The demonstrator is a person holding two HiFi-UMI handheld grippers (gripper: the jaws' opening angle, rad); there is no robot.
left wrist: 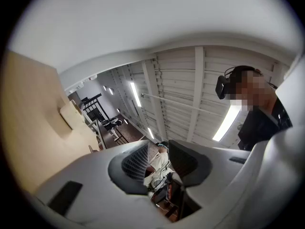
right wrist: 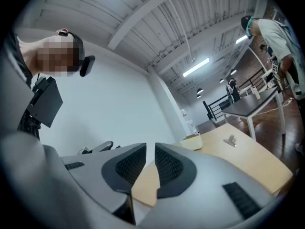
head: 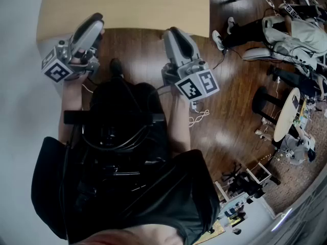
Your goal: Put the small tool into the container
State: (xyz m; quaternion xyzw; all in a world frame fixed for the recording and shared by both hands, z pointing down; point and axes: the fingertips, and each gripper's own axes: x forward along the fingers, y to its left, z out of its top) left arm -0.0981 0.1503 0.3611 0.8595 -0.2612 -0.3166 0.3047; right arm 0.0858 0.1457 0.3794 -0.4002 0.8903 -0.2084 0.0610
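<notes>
So both grippers are hanging just off the near edge of the light wooden table point(head: 127, 4), over the dark plank floor point(head: 230, 101), not over the tabletop. The left gripper point(head: 94, 19) sits by the table's near left corner, nose tipped up a bit. Its jaws are spread with a clear gap, and there's nothing in there except the far end of the room showing through point(left wrist: 159, 157). The right gripper point(head: 173, 32) is by the near edge further right, held level. Its jaws are nearly together with only a thin slit left, and nothing is pinched; you just see tabletop through the slit point(right wrist: 150, 159).

The small tool point(right wrist: 231, 140), a little metal clip-looking thing, is lying out on the table well away from both grippers. The container point(right wrist: 193, 141), a cream tub, also stands on the table, near the tool on its left, not touching it. The tool is outside the container.

As for print, all I can make out is the black-and-white square marker patterns on the left cube point(head: 57, 65) and the right cube point(head: 198, 84). No words I can read.

Off past the table's right side another person point(head: 286, 32) sits on the floor.
</notes>
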